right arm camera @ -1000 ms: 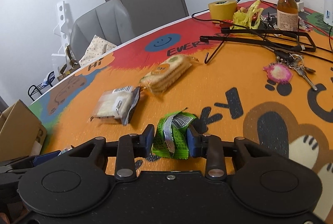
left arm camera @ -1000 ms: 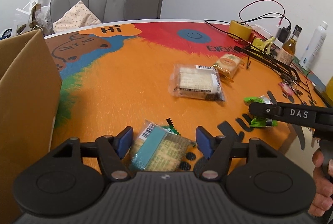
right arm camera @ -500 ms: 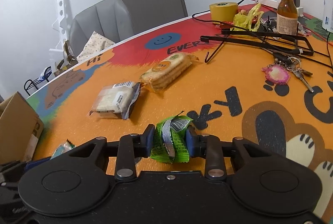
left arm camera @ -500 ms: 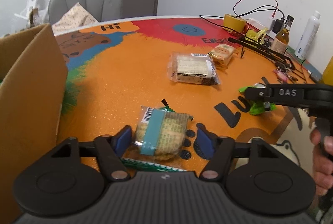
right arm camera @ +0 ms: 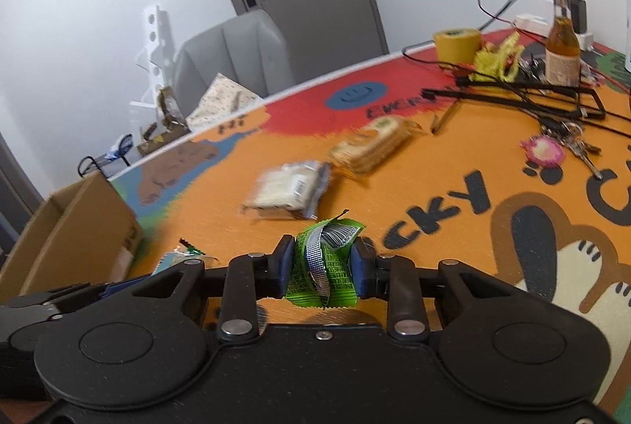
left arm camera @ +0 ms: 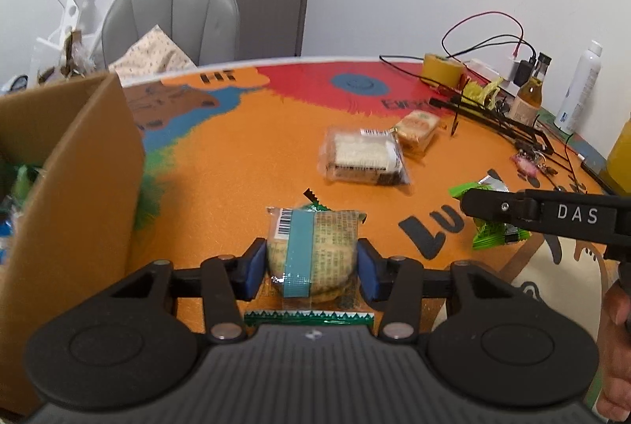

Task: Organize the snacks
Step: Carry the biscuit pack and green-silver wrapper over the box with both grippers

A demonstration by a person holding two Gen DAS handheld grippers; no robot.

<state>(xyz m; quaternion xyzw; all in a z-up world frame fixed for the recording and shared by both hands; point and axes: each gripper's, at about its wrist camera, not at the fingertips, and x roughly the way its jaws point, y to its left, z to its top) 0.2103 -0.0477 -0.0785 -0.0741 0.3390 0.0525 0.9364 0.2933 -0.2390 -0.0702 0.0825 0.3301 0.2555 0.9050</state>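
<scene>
The left hand-held gripper (left arm camera: 311,268) is closing its jaws on a teal-banded cookie packet (left arm camera: 313,252) just above the orange tabletop (left arm camera: 236,163), a cardboard box (left arm camera: 67,163) to its left. The right hand-held gripper (right arm camera: 323,272) clamps a crumpled green snack wrapper (right arm camera: 323,266); two wrapped snacks (right arm camera: 290,189) lie ahead.

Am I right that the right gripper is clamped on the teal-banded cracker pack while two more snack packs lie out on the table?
Not quite: the right gripper is clamped on the green wrapper, as the right wrist view shows. The teal-banded cracker pack sits between the left gripper's closing jaws. Two more packs do lie on the table.
</scene>
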